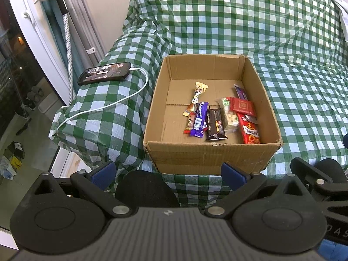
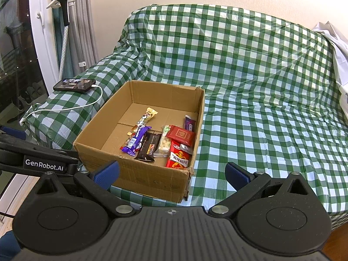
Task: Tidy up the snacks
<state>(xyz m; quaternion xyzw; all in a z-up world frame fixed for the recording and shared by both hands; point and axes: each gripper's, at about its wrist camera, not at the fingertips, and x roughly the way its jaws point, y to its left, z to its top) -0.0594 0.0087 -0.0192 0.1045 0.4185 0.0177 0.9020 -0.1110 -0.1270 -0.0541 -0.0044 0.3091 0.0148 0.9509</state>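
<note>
An open cardboard box (image 1: pixel 208 156) stands on a sofa covered with a green checked cloth; it also shows in the right wrist view (image 2: pixel 139 176). Several snacks lie inside near its front right: a purple bar (image 1: pixel 199 119), a dark chocolate bar (image 1: pixel 215 125), a red packet (image 1: pixel 249 132), a red pouch (image 1: pixel 242 106), a nut pack (image 1: pixel 228 115) and a long gold bar (image 1: pixel 196 97). My left gripper (image 1: pixel 168 171) is open and empty, in front of the box. My right gripper (image 2: pixel 171 175) is open and empty, at the box's front right corner.
A phone (image 1: pixel 105 72) lies on the sofa's left armrest with a white cable (image 1: pixel 121 102) trailing down. A garment steamer (image 2: pixel 63 4) and curtains stand at the left by a glass door. White fabric (image 2: pixel 335 43) lies at the sofa's far right.
</note>
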